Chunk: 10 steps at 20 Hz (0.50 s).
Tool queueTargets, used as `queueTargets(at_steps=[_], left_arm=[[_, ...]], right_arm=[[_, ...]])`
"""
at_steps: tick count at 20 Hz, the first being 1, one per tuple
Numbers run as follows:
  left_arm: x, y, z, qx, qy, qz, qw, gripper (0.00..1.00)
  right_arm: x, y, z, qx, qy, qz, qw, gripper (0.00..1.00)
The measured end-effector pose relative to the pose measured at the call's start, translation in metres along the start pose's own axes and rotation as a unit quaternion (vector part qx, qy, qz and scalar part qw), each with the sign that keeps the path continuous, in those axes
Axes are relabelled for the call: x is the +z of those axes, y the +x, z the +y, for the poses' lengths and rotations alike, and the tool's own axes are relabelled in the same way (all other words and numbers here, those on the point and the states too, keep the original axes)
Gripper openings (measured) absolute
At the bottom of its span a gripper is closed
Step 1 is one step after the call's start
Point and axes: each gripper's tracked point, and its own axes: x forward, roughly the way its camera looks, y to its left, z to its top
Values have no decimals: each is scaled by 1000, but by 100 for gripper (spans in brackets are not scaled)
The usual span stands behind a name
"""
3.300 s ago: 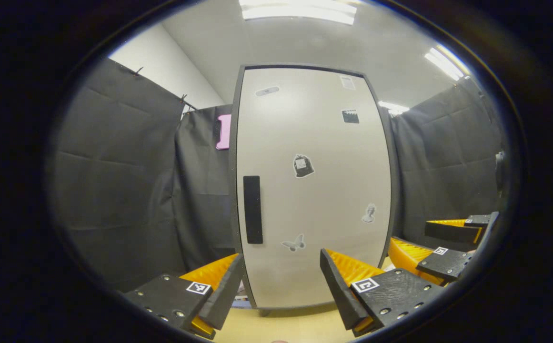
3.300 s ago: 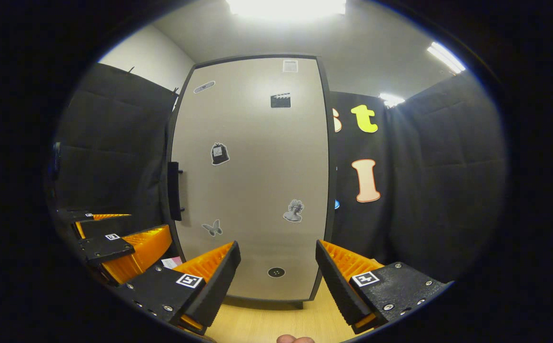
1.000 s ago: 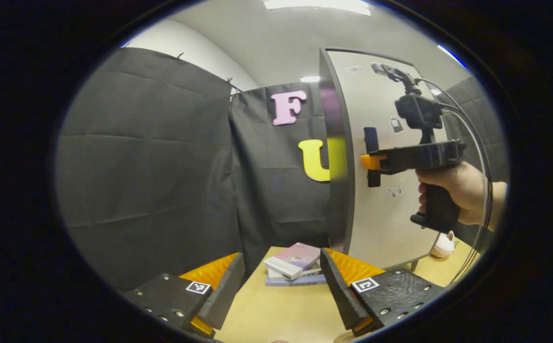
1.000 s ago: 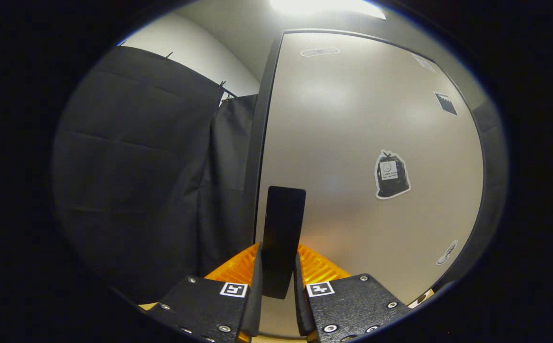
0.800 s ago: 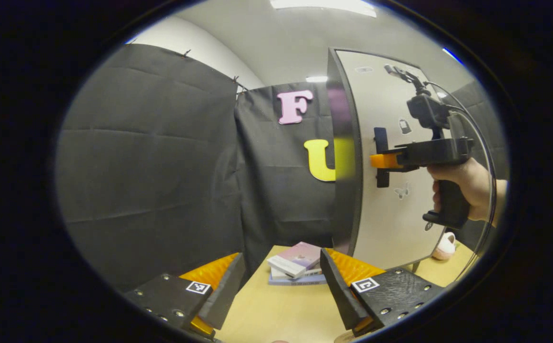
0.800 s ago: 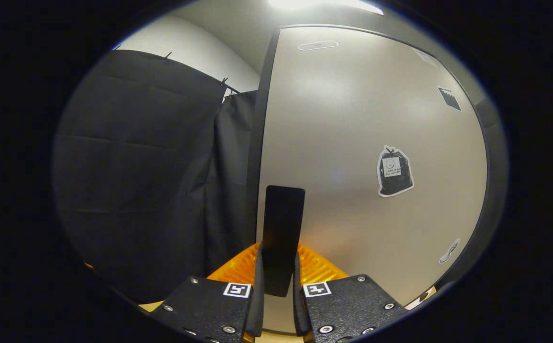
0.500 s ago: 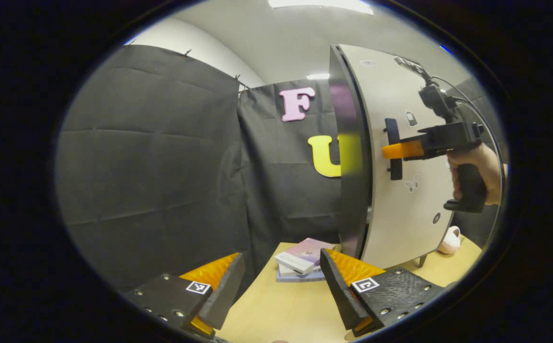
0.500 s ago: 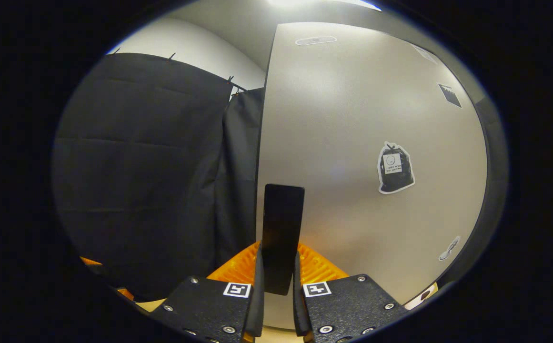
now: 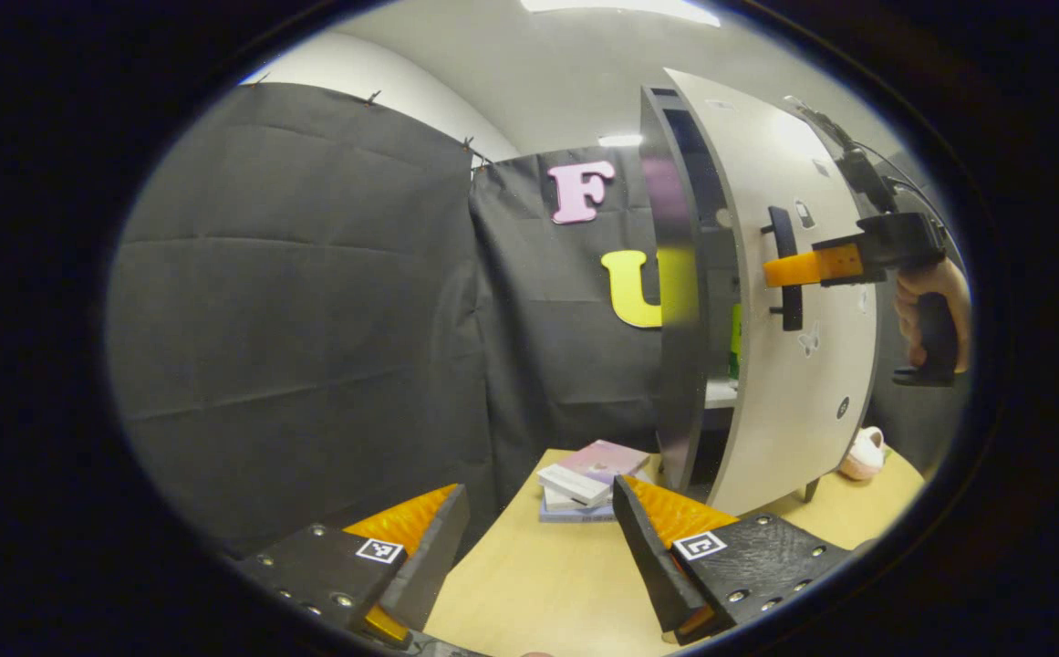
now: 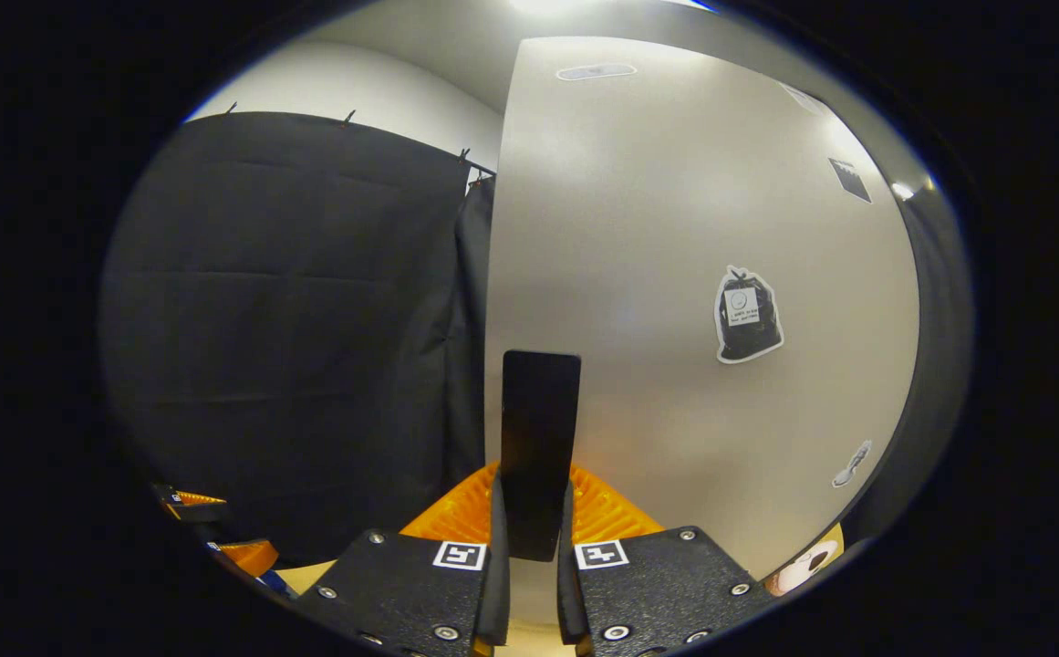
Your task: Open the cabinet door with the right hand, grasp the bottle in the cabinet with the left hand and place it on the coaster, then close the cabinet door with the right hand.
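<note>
The grey cabinet door (image 9: pixel 766 365) stands partly swung out, and a green bottle (image 9: pixel 735 342) peeks through the gap on a shelf inside. My right gripper (image 10: pixel 532 538) is shut on the door's black handle (image 10: pixel 538 438), both fingers pressing its sides. In the left gripper view that gripper (image 9: pixel 789 270) grips the handle (image 9: pixel 783 265), held by a hand (image 9: pixel 926 292). My left gripper (image 9: pixel 538 547) hangs open and empty above the wooden table (image 9: pixel 538 584), left of the cabinet.
A small stack of books (image 9: pixel 588 479) lies on the table beside the cabinet's left foot. A pale pink plush toy (image 9: pixel 860 453) sits on the table past the door. Black cloth walls close off the left and back.
The right gripper, shut on the handle, has pulled the door farther out, so the cabinet's inside and the green bottle now show. The left gripper has shifted slightly.
</note>
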Motion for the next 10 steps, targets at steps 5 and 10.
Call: queueTargets(at_steps=[5, 10], left_arm=[[7, -32, -20, 6, 8, -3, 1000, 91], [17, -64, -40, 20, 0, -7, 1000, 91]], right_arm=[[1, -12, 0, 27, 4, -8, 1000, 21], [-3, -13, -5, 59, 0, -6, 998, 21]])
